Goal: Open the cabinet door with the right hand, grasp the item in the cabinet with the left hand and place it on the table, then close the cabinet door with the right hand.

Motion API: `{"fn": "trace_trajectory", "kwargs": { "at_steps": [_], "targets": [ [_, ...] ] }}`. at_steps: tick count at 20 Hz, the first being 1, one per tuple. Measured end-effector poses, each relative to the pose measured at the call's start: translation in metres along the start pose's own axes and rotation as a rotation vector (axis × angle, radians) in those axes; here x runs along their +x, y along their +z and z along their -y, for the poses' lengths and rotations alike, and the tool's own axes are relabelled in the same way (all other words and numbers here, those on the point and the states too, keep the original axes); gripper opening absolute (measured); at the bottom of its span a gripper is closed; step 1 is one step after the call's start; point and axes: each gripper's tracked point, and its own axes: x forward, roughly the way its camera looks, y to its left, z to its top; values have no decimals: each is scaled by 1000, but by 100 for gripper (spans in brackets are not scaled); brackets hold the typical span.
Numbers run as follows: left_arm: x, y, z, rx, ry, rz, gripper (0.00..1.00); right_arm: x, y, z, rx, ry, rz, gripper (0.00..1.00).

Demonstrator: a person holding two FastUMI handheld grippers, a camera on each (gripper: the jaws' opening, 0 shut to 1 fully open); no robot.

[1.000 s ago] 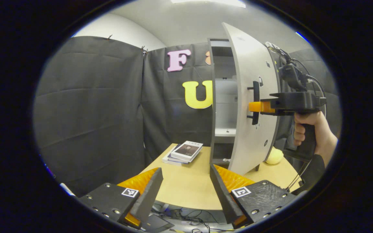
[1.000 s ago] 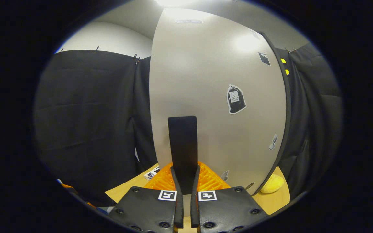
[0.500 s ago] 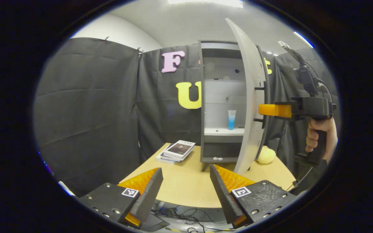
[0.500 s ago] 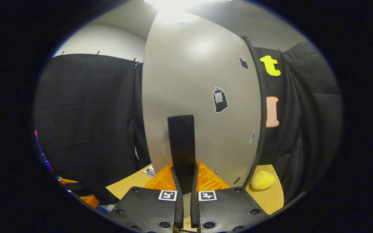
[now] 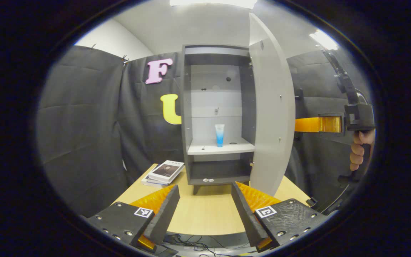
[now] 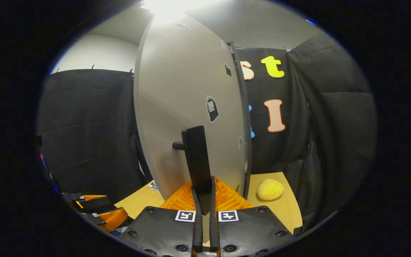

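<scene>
A grey cabinet [image 5: 217, 53] stands on the table with its door [image 5: 271, 117] swung wide to the right. On its middle shelf [image 5: 205, 148] a small blue-and-white tube [image 5: 219, 135] stands upright. My left gripper [image 5: 203, 205] is open over the table's near edge, well short of the cabinet, nothing between its fingers. In the right gripper view my right gripper [image 6: 202, 194] is shut on the door's black handle [image 6: 195, 157], the door [image 6: 184, 107] rising just behind it. The left gripper view also catches that gripper [image 5: 319, 124] behind the door, held by a hand [image 5: 358, 150].
A stack of books [image 5: 164, 172] lies on the wooden table [image 5: 205, 210] left of the cabinet. A yellow round object [image 6: 269, 189] sits on the table right of the door. Black cloth walls close in on all sides. Cables hang below the table's front edge.
The door has swung from nearly edge-on to wide open, pulled by my right gripper on the handle. The shelf and tube have come into sight. My left gripper has stayed open.
</scene>
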Motion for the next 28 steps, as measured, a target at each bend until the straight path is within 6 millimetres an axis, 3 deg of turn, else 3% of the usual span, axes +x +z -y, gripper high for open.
{"fn": "trace_trajectory", "kwargs": {
  "at_steps": [5, 7, 10, 15, 17, 18, 19, 20, 21, 24, 28],
  "targets": [
    [21, 10, 43, 22, -94, 6, 87, -19, 5, 52, 20, -90, 15, 4],
    [25, 14, 55, 38, -117, 17, 86, -22, 8, 75, 81, -120, 32, 7],
    [39, 7, 72, 26, -171, -11, 86, -25, 3, 74, 124, -66, 20, 8],
    [64, 16, 85, 28, -243, 1, 87, -39, 4, 73, -50, -151, 20, 3],
    [73, 14, 82, 12, -267, -9, 87, -53, 8, 73, -24, -167, 48, 7],
    [78, 16, 78, 17, -272, -10, 87, -57, 15, 79, -10, -202, 86, 5],
    [83, 18, 73, 25, -278, -12, 88, -65, 25, 87, 6, -239, 129, 8],
    [90, 18, 68, 31, -289, -14, 88, -70, 31, 88, 22, -261, 153, 7],
    [94, 22, 62, 31, -298, -7, 88, -75, 37, 91, 38, -287, 174, 0],
    [110, 35, 38, 16, -316, 20, 89, -92, 44, 112, 44, -405, 196, 2],
    [121, 55, 2, -9, -346, 65, 86, -104, 45, 125, -11, -526, 187, 2]
  ]
}}
